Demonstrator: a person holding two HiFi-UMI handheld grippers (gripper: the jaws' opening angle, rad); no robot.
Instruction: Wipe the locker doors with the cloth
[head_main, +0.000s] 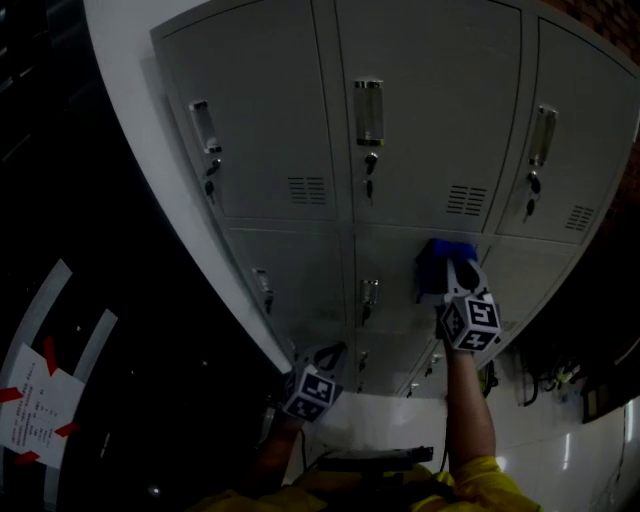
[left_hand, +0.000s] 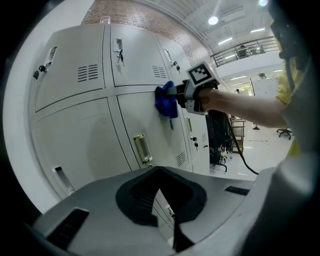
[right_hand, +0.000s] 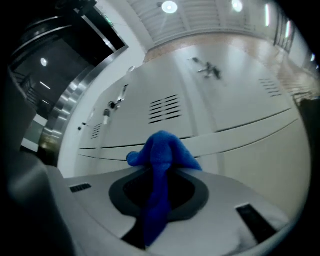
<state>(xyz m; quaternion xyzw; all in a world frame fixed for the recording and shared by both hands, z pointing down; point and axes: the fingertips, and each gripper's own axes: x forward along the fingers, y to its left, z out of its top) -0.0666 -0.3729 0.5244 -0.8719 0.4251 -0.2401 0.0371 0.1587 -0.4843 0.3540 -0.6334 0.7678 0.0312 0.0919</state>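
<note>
A bank of grey locker doors (head_main: 420, 100) fills the head view. A blue cloth (head_main: 445, 260) is pressed on the top edge of the centre middle-row door, just under the upper row's vent. My right gripper (head_main: 455, 278) is shut on the cloth, and in the right gripper view the cloth (right_hand: 162, 155) bunches out of the jaws against the locker doors (right_hand: 225, 100). My left gripper (head_main: 328, 358) hangs lower, near the bottom doors, shut and empty. The left gripper view shows its closed jaws (left_hand: 161, 192), with the cloth (left_hand: 165, 100) and right gripper (left_hand: 184, 95) further along the lockers.
Metal handles (head_main: 369, 112) and hanging keys (head_main: 370, 165) stick out from each door. A paper sheet taped with red (head_main: 35, 405) lies on the dark floor at left. Cables and gear (head_main: 550, 375) sit at the lockers' right end, and a black cable (left_hand: 240, 150) hangs there.
</note>
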